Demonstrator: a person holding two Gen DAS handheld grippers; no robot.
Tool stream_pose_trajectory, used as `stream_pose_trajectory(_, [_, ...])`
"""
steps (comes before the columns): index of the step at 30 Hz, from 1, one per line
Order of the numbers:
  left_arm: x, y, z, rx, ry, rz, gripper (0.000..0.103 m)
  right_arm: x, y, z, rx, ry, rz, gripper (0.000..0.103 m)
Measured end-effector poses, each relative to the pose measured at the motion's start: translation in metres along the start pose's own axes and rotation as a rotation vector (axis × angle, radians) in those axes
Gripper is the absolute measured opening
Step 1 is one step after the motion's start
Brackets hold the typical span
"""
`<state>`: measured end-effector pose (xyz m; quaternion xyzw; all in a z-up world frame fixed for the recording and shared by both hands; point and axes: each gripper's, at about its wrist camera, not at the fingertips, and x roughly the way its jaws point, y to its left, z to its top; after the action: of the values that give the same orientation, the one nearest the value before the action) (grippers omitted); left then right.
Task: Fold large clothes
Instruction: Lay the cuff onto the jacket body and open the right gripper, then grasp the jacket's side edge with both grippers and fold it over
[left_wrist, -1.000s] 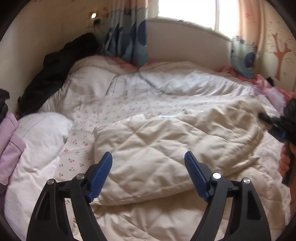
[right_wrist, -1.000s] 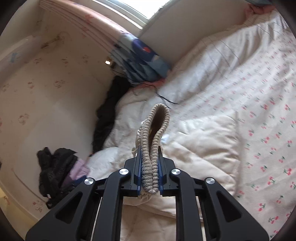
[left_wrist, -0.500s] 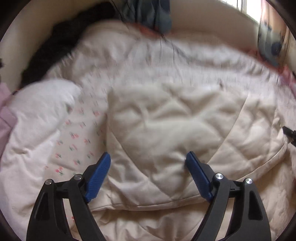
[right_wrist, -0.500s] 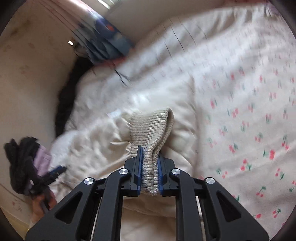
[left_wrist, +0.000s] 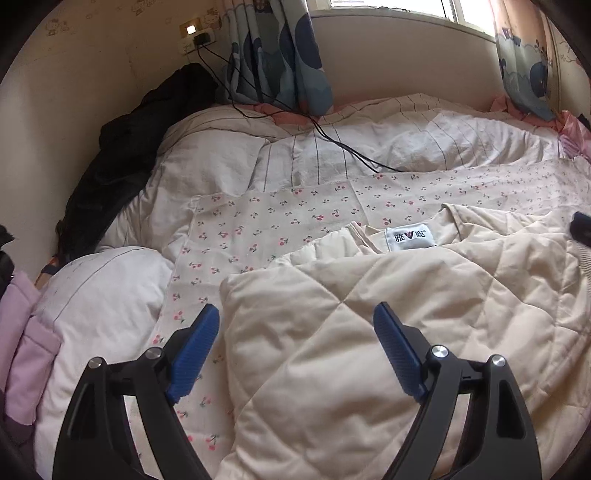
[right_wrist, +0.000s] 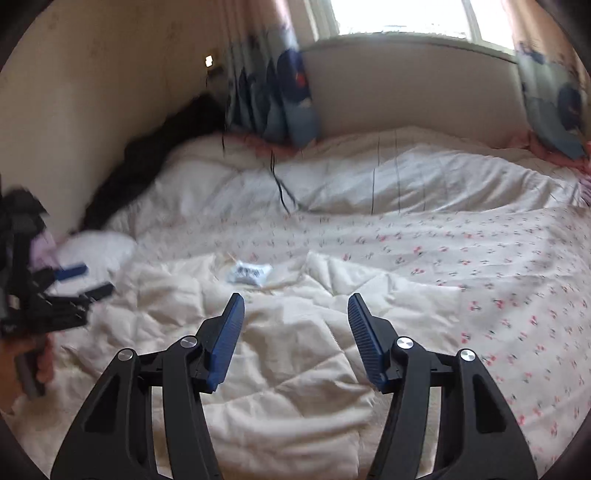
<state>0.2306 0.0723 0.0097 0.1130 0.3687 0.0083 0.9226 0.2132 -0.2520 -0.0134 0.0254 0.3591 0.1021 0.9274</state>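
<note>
Cream quilted jacket (left_wrist: 388, 332) lies spread on the cherry-print bed sheet (left_wrist: 266, 225) in the left wrist view, its white label (left_wrist: 409, 238) facing up near the collar. Left tool (left_wrist: 295, 350) hangs above the jacket's left edge, jaws wide apart, holding nothing. In the blurred right wrist view, the right tool (right_wrist: 295, 332) hovers over the jacket (right_wrist: 295, 354), jaws spread and empty.
</note>
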Motion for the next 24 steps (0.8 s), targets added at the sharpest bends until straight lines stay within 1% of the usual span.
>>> stream_pose_trajectory(1, [0.010, -0.002, -0.001, 0.003, 0.015, -0.002, 0.082, 0.019, -0.009, -0.006, 0.010, 0.046, -0.022, 0.056])
stream_pose_trajectory(2, [0.020, -0.004, -0.003, 0.004, 0.038, -0.007, 0.082, 0.044, -0.024, -0.016, 0.032, 0.110, -0.015, 0.053])
stream_pose_trajectory(3, [0.037, -0.006, -0.009, 0.002, 0.081, -0.019, 0.086, 0.058, -0.035, -0.022, 0.063, 0.140, 0.013, 0.052])
stream_pose_trajectory(4, [0.049, -0.005, -0.014, -0.012, 0.112, -0.046, 0.088, 0.063, -0.050, -0.025, 0.140, 0.143, 0.049, 0.047])
stream_pose_trajectory(5, [0.060, -0.001, -0.019, -0.046, 0.132, -0.071, 0.089, 0.060, -0.057, -0.024, 0.174, 0.146, 0.055, 0.043])
stream_pose_trajectory(6, [0.063, 0.001, -0.020, -0.061, 0.142, -0.077, 0.089, 0.055, -0.061, -0.019, 0.206, 0.156, 0.064, 0.039])
stream_pose_trajectory(7, [0.061, 0.003, -0.020, -0.069, 0.145, -0.078, 0.089, 0.051, -0.061, -0.015, 0.212, 0.156, 0.059, 0.039])
stream_pose_trajectory(8, [0.055, 0.005, -0.018, -0.074, 0.137, -0.068, 0.089, 0.039, -0.058, -0.009, 0.193, 0.127, 0.044, 0.039])
stream_pose_trajectory(10, [0.032, 0.010, -0.013, -0.080, 0.047, -0.053, 0.089, 0.015, -0.052, -0.002, 0.125, 0.046, 0.026, 0.041])
stream_pose_trajectory(11, [0.022, 0.015, -0.010, -0.088, 0.006, -0.047, 0.089, 0.010, -0.049, 0.000, 0.104, 0.043, 0.024, 0.041])
stream_pose_trajectory(12, [0.021, 0.018, -0.009, -0.098, -0.004, -0.042, 0.089, 0.016, -0.051, -0.003, 0.083, 0.079, 0.014, 0.042])
stream_pose_trajectory(13, [0.024, 0.022, -0.008, -0.111, 0.003, -0.046, 0.089, 0.028, -0.056, -0.009, 0.068, 0.137, -0.008, 0.043])
stream_pose_trajectory(14, [0.033, 0.024, -0.008, -0.122, 0.032, -0.053, 0.091, 0.045, -0.062, -0.017, 0.052, 0.197, -0.012, 0.043])
stream_pose_trajectory(15, [0.055, 0.025, -0.013, -0.122, 0.127, -0.059, 0.091, 0.054, -0.070, -0.023, 0.058, 0.214, 0.026, 0.044])
stream_pose_trajectory(16, [0.072, 0.026, -0.019, -0.122, 0.193, -0.083, 0.092, 0.055, -0.074, -0.024, 0.088, 0.211, 0.050, 0.044])
stream_pose_trajectory(17, [0.080, 0.031, -0.026, -0.153, 0.205, -0.114, 0.092, 0.051, -0.076, -0.020, 0.111, 0.219, 0.059, 0.044])
stream_pose_trajectory(18, [0.079, 0.035, -0.027, -0.173, 0.201, -0.123, 0.092, 0.040, -0.075, -0.013, 0.125, 0.202, 0.051, 0.044])
stream_pose_trajectory(20, [0.066, 0.041, -0.026, -0.189, 0.174, -0.104, 0.092, 0.009, -0.071, -0.007, 0.114, 0.129, 0.091, 0.044])
stream_pose_trajectory(21, [0.052, 0.044, -0.026, -0.189, 0.123, -0.089, 0.092, -0.005, -0.065, -0.008, 0.071, 0.095, 0.099, 0.044])
stream_pose_trajectory(22, [0.039, 0.047, -0.027, -0.197, 0.072, -0.084, 0.092, -0.013, -0.058, -0.012, 0.017, 0.086, 0.094, 0.046])
stream_pose_trajectory(23, [0.029, 0.051, -0.029, -0.209, 0.030, -0.088, 0.092, -0.014, -0.052, -0.018, -0.032, 0.109, 0.076, 0.046])
stream_pose_trajectory(24, [0.025, 0.054, -0.034, -0.218, 0.015, -0.074, 0.092, -0.005, -0.050, -0.029, -0.083, 0.169, 0.039, 0.047])
